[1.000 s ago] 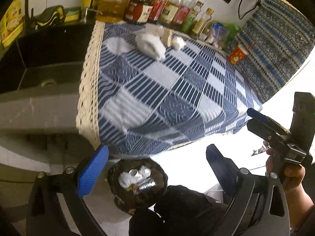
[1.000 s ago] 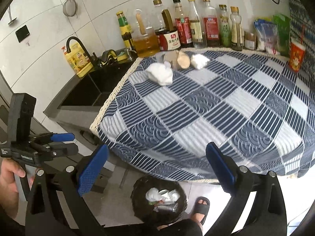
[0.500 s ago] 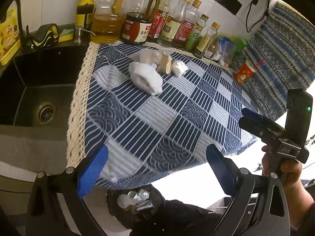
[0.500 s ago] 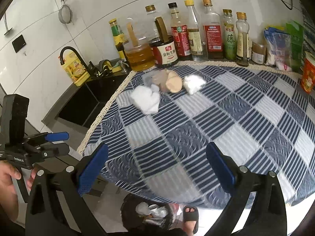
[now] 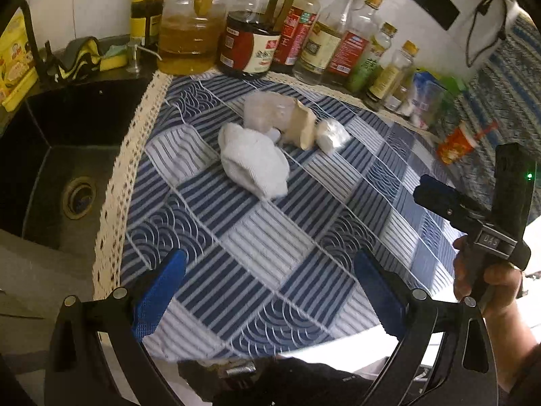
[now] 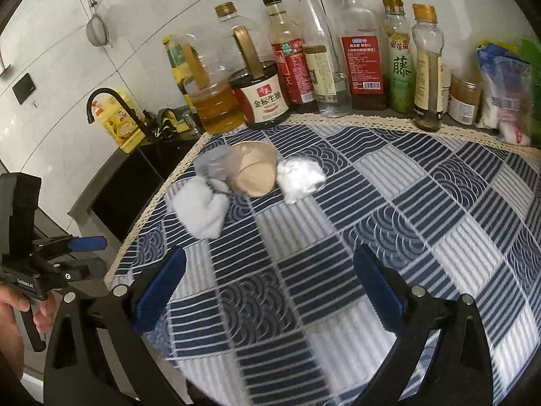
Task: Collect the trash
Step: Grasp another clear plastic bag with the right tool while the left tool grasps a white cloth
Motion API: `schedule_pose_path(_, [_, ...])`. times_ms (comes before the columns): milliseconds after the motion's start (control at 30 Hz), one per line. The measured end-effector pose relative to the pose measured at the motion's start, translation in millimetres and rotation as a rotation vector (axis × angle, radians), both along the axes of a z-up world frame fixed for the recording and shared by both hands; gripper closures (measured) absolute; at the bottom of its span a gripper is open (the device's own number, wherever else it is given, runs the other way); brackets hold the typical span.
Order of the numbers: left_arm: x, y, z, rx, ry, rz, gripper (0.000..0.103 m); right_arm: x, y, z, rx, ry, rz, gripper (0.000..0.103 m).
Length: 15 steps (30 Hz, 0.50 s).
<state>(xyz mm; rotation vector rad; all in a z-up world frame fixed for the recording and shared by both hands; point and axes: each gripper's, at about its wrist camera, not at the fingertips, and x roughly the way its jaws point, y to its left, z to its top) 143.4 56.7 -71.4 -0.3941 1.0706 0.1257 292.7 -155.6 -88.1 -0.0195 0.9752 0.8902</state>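
Both views have swung up off the floor bin onto the tabletop | left tongs, right tongs gape empty | trash: white wad, clear wrapper, tan piece, small wad clustered at 12 o'clock | I judge next pickup starting.

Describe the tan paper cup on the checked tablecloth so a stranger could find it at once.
Start at the row of sauce bottles behind the blue checked tablecloth. Just before them lies a cluster of trash. The tan paper cup lies tipped over, between a clear plastic cup and white wads; it alone is brown.
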Motion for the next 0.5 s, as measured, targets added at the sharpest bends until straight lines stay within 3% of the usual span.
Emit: schedule_pose_path(500, [68,0,-22,0.054,0.071,0.087,0.007,79,40,-36,-0.024,0.050,0.151,0.005])
